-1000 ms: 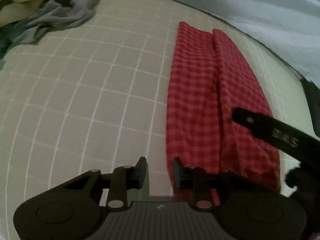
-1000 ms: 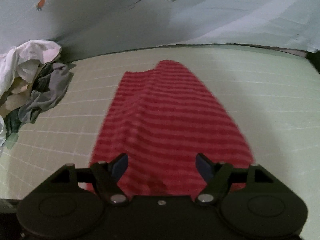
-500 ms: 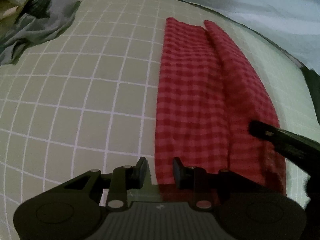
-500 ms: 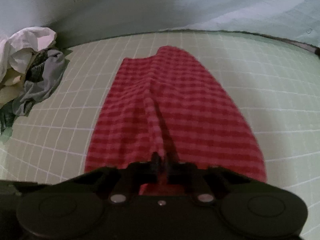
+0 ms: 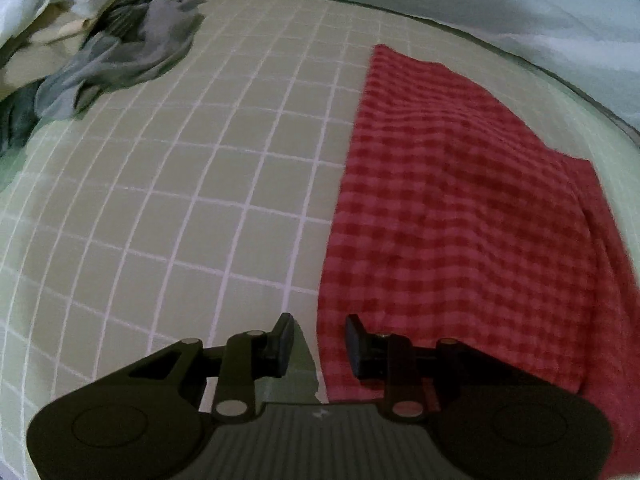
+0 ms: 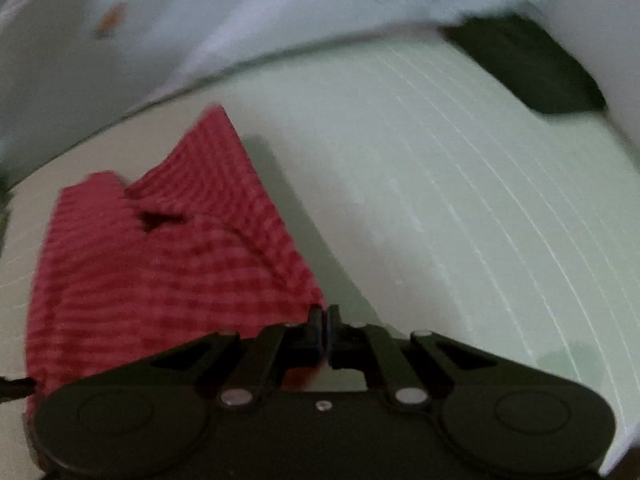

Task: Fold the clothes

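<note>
Pale green mat (image 5: pixel 208 184) ruled with a white grid, light sheet backdrop (image 6: pixel 280 4) hung behind it, a small orange motif (image 6: pixel 109 20) blurred on the sheet

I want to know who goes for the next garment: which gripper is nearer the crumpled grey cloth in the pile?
Left. The left gripper hangs open at the red checked cloth's near edge, the crumpled grey cloth ahead-left. The right gripper, shut on the red cloth, shows no pile.
</note>
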The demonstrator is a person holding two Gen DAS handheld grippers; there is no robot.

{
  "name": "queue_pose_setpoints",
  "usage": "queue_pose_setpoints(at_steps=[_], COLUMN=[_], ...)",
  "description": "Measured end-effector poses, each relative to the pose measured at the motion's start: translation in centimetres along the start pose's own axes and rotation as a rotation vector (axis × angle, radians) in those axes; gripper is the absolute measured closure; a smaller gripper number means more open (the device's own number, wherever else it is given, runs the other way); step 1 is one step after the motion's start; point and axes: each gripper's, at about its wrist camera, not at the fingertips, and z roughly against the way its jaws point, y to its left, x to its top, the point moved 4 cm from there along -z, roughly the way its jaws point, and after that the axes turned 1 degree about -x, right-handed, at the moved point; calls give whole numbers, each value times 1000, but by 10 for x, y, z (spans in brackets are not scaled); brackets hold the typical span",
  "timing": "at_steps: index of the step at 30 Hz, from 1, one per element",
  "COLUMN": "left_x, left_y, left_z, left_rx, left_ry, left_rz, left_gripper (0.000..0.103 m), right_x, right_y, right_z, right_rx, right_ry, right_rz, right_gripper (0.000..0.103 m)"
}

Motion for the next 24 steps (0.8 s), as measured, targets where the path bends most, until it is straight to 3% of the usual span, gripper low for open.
queue_pose_setpoints(at_steps=[3,5,7,9,12,14,17,24], left_x=[2,6,16,29,53,71,100,154], left_y=[8,11,12,12,11,8,-4,-32], left_z=[3,5,4,3,-3,-9,-20,-61], left_rx=[-5,-3,-1,2,6,9,7,-12], left_ry=[-7,-24,-44,-63,-92,-113,-148,-129], left_rz=[55,84,103,121,138,143,132,75], left_gripper=[73,72,71,67,59,47,31,31], right_x=[10,20,34,49,69,81,95,127], right_y=[-11,-14,-5,4,25,39,57,77], right_z=[-7,-12,-20,-28,-47,-63,-86,-128], right_rx=[15,30,53,75,92,106,112,113], right_ry=[3,-8,-24,-40,-48,-53,-53,-34], right_rz=[-35,-44,0,49,124,152,189,228], right_gripper=[84,66,59,54,38,27,23,23])
